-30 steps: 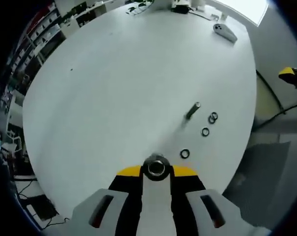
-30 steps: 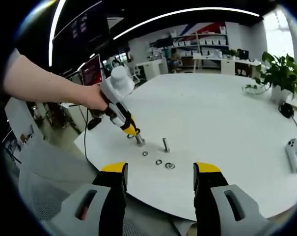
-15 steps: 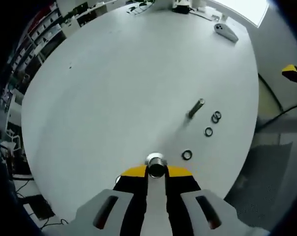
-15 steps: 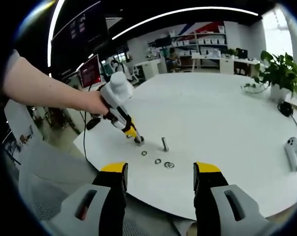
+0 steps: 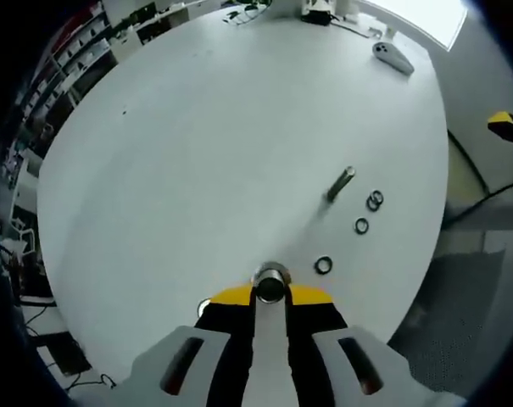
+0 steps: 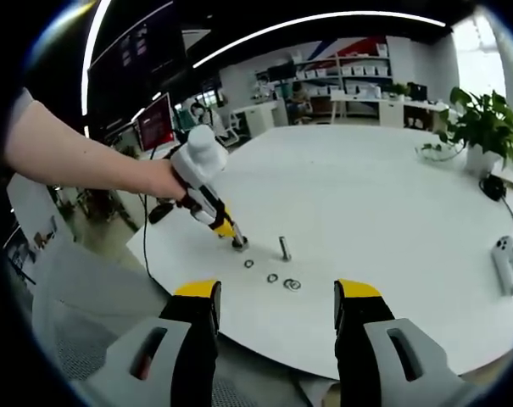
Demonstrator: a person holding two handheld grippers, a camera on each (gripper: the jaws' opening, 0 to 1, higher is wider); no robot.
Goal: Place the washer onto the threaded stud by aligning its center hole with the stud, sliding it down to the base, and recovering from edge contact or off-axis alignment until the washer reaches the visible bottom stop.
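White and round, the worktop carried the small hardware close to its near edge, where the person could reach it without leaning. The left tongs were clamped on a short metal cylinder, its open end facing up along the jaws; from the right gripper view the same left tongs angled down from the person's hand so that the piece met the worktop just beside the loose rings, probably to steady or set it there. Whether that cylinder was a nut, a sleeve or a base I could not tell. The threaded stud stood upright on the worktop, its long axis vertical as the right gripper view showed it; its slant in the left gripper view looked to me like the lens's doing. The washers lay flat, holes upward: one washer nearest the left tongs, another washer further on, and a touching pair beyond, all near the stud but none threaded on it. The right tongs hung back off the worktop's edge with their jaws wide apart and holding nothing, seemingly waiting. By my reckoning the placing had not begun. A white controller lay well away across the worktop.
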